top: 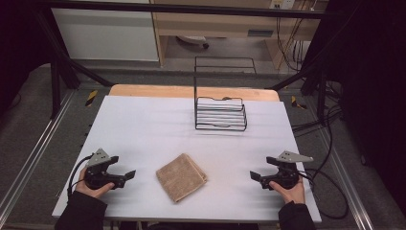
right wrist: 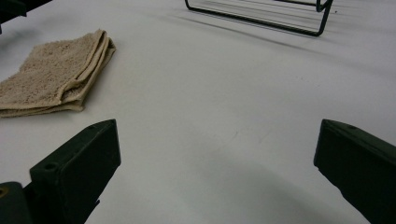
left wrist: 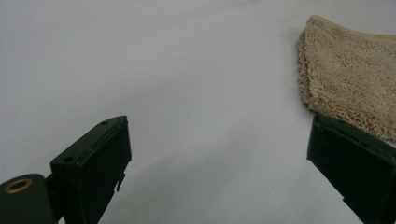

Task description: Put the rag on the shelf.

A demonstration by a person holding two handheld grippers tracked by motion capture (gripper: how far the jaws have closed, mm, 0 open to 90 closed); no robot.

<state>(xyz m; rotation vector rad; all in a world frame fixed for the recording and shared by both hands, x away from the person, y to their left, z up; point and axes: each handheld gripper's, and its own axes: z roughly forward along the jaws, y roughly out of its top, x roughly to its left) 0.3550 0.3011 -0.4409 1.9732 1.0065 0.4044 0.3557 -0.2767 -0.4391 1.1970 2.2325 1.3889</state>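
Both sets of fingers stand wide apart, holding nothing: left gripper [top: 125,176] and right gripper [top: 256,176] flank the folded beige towel [top: 181,176] lying on the counter [top: 143,129]. Approach stage, I judge; next comes closing in on its edges.

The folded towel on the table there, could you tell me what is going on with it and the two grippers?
A person sits at the white table with a gripper in each hand. The left gripper and the right gripper both rest near the front edge, jaws open and holding nothing. The tan folded towel lies flat between them, apart from both. A black wire rack stands toward the far side of the table, with nothing visible in it. No grasp has begun yet.
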